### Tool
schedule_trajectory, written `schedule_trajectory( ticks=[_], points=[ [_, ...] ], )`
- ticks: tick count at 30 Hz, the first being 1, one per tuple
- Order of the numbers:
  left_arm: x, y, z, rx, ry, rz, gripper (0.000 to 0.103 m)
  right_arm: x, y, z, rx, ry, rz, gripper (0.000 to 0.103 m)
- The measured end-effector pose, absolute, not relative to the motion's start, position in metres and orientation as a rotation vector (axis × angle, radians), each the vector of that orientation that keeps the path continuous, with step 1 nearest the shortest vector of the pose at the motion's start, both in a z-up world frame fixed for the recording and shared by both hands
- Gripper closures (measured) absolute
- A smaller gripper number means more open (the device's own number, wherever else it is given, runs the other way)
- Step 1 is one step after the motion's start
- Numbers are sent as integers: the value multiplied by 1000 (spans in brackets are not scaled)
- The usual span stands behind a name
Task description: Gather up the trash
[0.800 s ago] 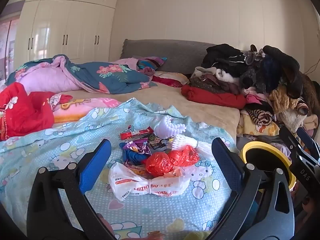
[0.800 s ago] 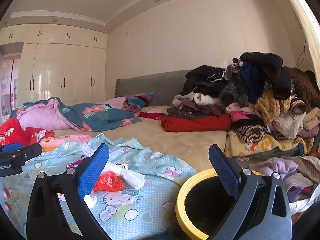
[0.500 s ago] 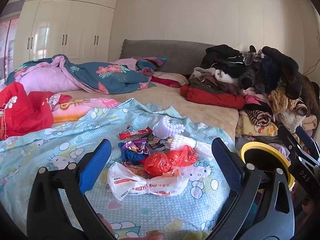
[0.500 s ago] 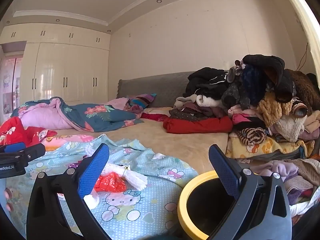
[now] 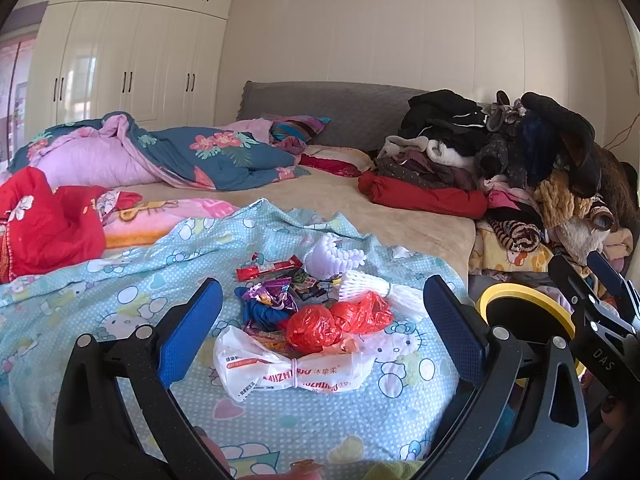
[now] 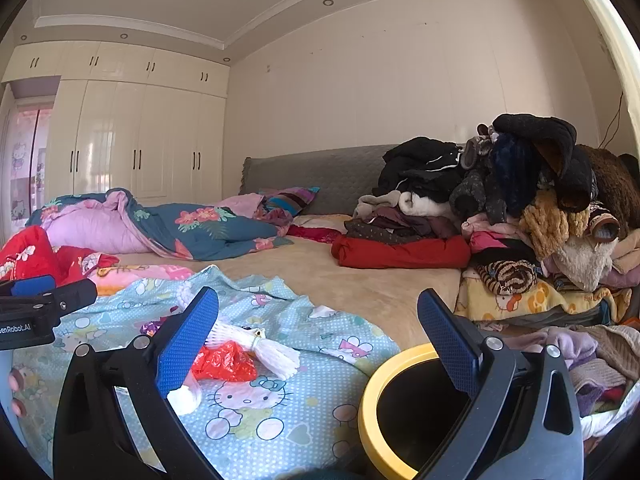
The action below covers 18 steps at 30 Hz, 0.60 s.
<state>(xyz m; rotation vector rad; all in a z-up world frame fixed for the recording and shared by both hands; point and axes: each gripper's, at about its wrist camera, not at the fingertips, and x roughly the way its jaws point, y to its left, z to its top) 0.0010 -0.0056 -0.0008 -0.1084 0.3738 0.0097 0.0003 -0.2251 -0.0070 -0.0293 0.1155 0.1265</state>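
A heap of trash lies on the light-blue cartoon sheet (image 5: pixel 100 304): a white plastic bag (image 5: pixel 296 368) tied in the middle, two red plastic bags (image 5: pixel 316 326), a white foam net (image 5: pixel 368 282), snack wrappers (image 5: pixel 272 296) and a red stick packet (image 5: pixel 266 270). My left gripper (image 5: pixel 322 332) is open, held short of the heap with nothing between its fingers. My right gripper (image 6: pixel 318 346) is open over the bed edge, empty. A black bin with a yellow rim (image 6: pixel 368 396) stands beside the bed, under the right gripper. The red bag (image 6: pixel 226 362) and foam net (image 6: pixel 264 346) also show in the right wrist view.
A tall pile of clothes (image 5: pixel 516 168) fills the right side of the bed. A floral quilt (image 5: pixel 192 156) and a red garment (image 5: pixel 48 224) lie at the left. The tan mattress (image 5: pixel 360 216) stretches to a grey headboard (image 5: pixel 340 108). White wardrobes (image 5: pixel 120 68) line the far wall.
Both cameras have tilted slightly upward, so the scene sits a little lower in each view. The trash has not moved and both grippers stay open.
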Motion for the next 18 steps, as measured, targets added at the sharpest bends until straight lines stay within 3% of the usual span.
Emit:
schedule_trajectory(
  ticks=[18],
  points=[
    [0, -6, -1, -107, 370, 9, 11, 0, -223, -10, -30, 120, 130, 6]
  ],
)
